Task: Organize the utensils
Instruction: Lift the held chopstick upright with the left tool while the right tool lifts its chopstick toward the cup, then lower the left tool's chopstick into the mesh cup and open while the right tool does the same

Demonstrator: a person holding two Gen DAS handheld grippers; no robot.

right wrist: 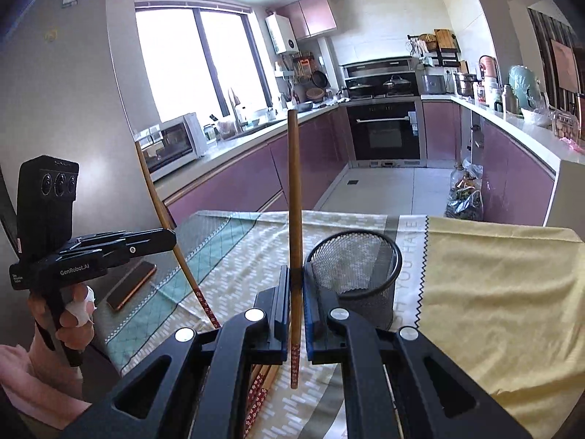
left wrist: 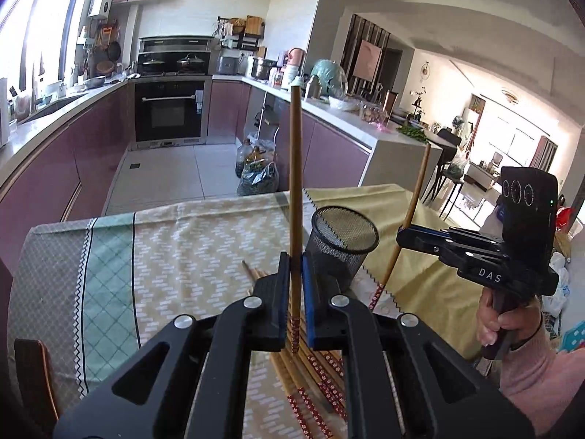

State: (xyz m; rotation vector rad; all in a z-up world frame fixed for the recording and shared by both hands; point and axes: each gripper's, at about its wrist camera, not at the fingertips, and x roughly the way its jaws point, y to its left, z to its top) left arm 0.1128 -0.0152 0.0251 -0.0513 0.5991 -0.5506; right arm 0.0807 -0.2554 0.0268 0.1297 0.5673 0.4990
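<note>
My left gripper (left wrist: 293, 278) is shut on a wooden chopstick (left wrist: 294, 183) that stands upright, red patterned end down. My right gripper (right wrist: 295, 285) is shut on another upright chopstick (right wrist: 293, 201). Each gripper also shows in the other's view, the right one (left wrist: 402, 236) and the left one (right wrist: 172, 239), both holding their chopsticks tilted above the table. A black mesh cup (left wrist: 342, 245) stands on the tablecloth just right of both grippers; it also shows in the right wrist view (right wrist: 356, 270). Several more chopsticks (left wrist: 310, 369) lie on the cloth under my left gripper.
The table (left wrist: 164, 241) has a patterned green and yellow cloth. A phone (right wrist: 131, 285) lies near its left edge. Kitchen counters, an oven (left wrist: 168, 113) and bags on the floor (left wrist: 257, 175) lie beyond the table.
</note>
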